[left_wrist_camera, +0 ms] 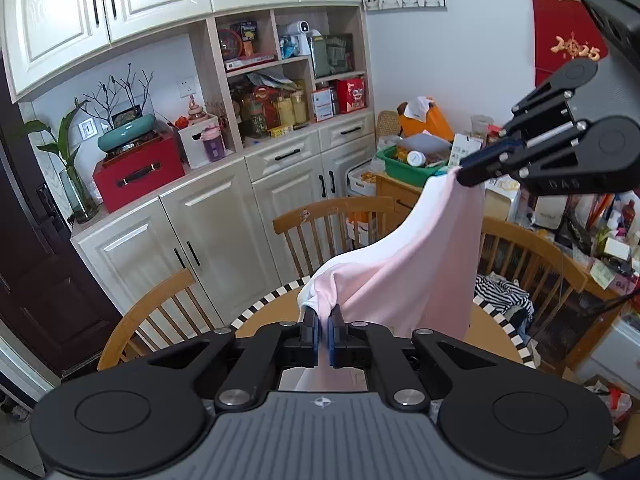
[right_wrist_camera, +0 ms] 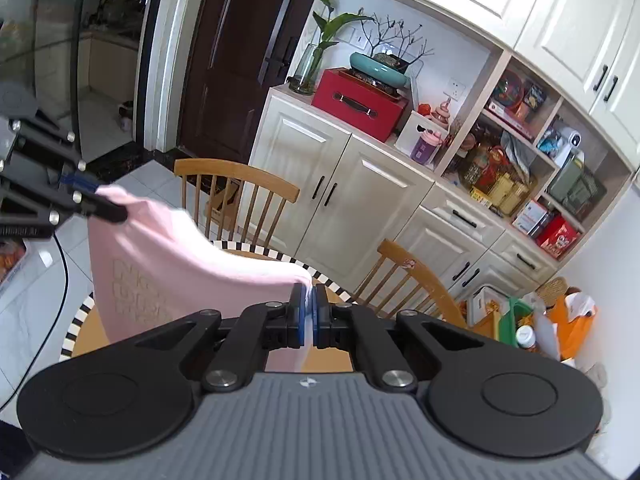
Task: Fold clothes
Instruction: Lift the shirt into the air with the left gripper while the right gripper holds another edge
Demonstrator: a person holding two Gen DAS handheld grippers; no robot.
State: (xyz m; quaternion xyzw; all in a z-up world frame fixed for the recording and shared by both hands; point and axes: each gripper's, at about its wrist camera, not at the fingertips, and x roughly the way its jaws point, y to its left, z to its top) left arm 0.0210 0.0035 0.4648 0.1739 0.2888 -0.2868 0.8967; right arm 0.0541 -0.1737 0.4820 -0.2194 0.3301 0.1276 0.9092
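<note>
Aloft, soft pink garment (left_wrist_camera: pixel 404 264) (smooth knit) drapes.

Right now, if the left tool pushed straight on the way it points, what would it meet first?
The pink garment it already pinches, draped just ahead of the left tool. Beyond that, probably the round table, though depth is hard to judge.

Both views are bright and evenly lit by soft daylight, with little hard shadow. Fisheye distortion bows the cream cabinets (left_wrist_camera: pixel 120 8) and the dark door (right_wrist_camera: pixel 236 60) into curves, and black vignette fills the corners. Glass on the left of the right wrist view carries pale reflections. The pink cloth (right_wrist_camera: pixel 160 256) looks slightly motion-blurred at its upper edge; shelves stay sharp.
</note>
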